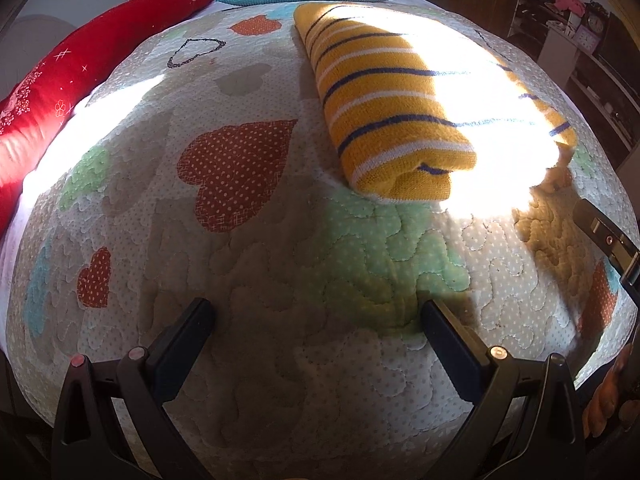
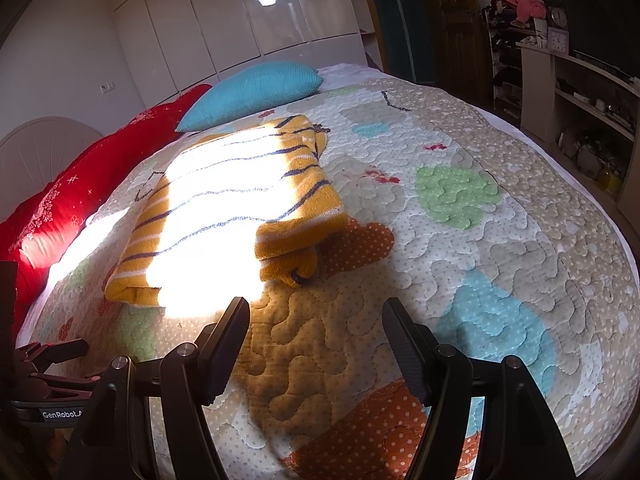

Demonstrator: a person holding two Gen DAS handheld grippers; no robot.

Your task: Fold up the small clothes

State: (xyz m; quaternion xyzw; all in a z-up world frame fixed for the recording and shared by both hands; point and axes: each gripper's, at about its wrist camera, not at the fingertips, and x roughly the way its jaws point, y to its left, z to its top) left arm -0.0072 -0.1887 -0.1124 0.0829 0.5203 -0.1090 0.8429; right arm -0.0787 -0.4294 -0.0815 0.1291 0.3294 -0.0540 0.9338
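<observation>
Yellow striped sweater [image 1: 404,108] lies folded on the quilt [image 1: 280,260], ahead of both hand-held grippers. Left hand-held gripper [image 1: 316,316] and right hand-held gripper [image 2: 316,320]: jaws apart, empty.

A home bedroom: a bed under a heart-patterned quilt [image 2: 480,208], a red pillow [image 2: 80,200] and a turquoise cushion [image 2: 252,92] at its head, glossy white wardrobe doors [image 2: 248,12] behind, and cluttered shelves [image 2: 580,92] alongside.

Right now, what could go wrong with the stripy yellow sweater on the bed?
The sweater is folded, but a loose bit sticks out at its near corner; a nudge might undo the fold. Both grippers, left and right, are open and empty. Bright sun hides part of the sweater, so edges are hard to judge.
</observation>
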